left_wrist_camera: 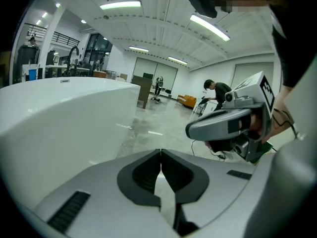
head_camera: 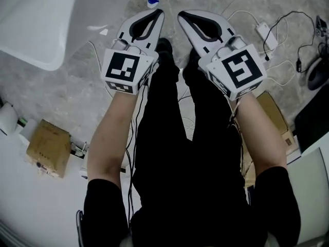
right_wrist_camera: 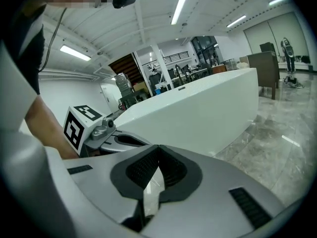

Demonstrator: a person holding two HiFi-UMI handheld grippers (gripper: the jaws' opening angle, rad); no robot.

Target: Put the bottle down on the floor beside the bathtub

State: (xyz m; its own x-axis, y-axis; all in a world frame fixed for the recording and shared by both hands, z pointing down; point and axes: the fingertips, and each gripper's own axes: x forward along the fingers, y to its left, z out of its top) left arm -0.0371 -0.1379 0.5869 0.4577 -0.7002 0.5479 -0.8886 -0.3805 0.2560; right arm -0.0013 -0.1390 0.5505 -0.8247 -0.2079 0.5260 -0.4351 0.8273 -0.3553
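A small white bottle with a blue cap [head_camera: 153, 0] stands on the grey marble floor, just right of the white bathtub [head_camera: 36, 19]. My left gripper [head_camera: 158, 12] hovers a little short of the bottle with its jaws shut and nothing between them. In the left gripper view its dark pads [left_wrist_camera: 148, 175] meet along a closed seam, with the tub wall [left_wrist_camera: 59, 118] close on the left. My right gripper [head_camera: 181, 15] is beside the left one, also shut and empty. The right gripper view shows its pads [right_wrist_camera: 171, 170] pressed together and the tub [right_wrist_camera: 198, 113] ahead.
Black trousers [head_camera: 169, 138] fill the floor below the grippers. A cardboard box [head_camera: 49, 147] lies at the left and another [head_camera: 275, 117] at the right. A white adapter [head_camera: 266, 32] and loose cables trail across the floor at upper right. A person [left_wrist_camera: 215, 90] bends over far across the hall.
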